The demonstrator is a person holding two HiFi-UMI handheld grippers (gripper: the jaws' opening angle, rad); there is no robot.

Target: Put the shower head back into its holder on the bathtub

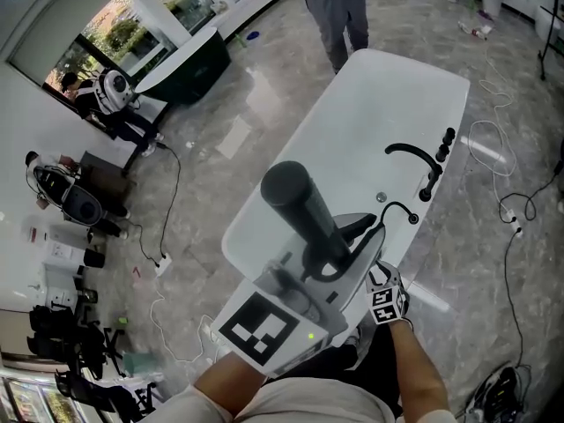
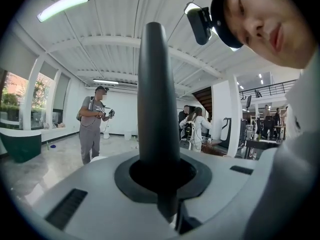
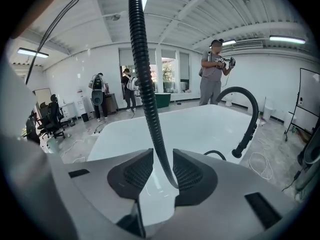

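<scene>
And there's the matte black shower head [image 1: 304, 214] over the glossy white bathtub [image 1: 352, 104], ribbed black hose [image 3: 144, 84], black curved tap [image 1: 412, 152], grey marbled floor [image 1: 211, 218] all round, and bold black-and-white squares on the pale grey marker cube [image 1: 258, 327].

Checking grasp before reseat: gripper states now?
Left gripper: closed on shower head.
Right gripper: open, hose between fingers, not gripped.
</scene>
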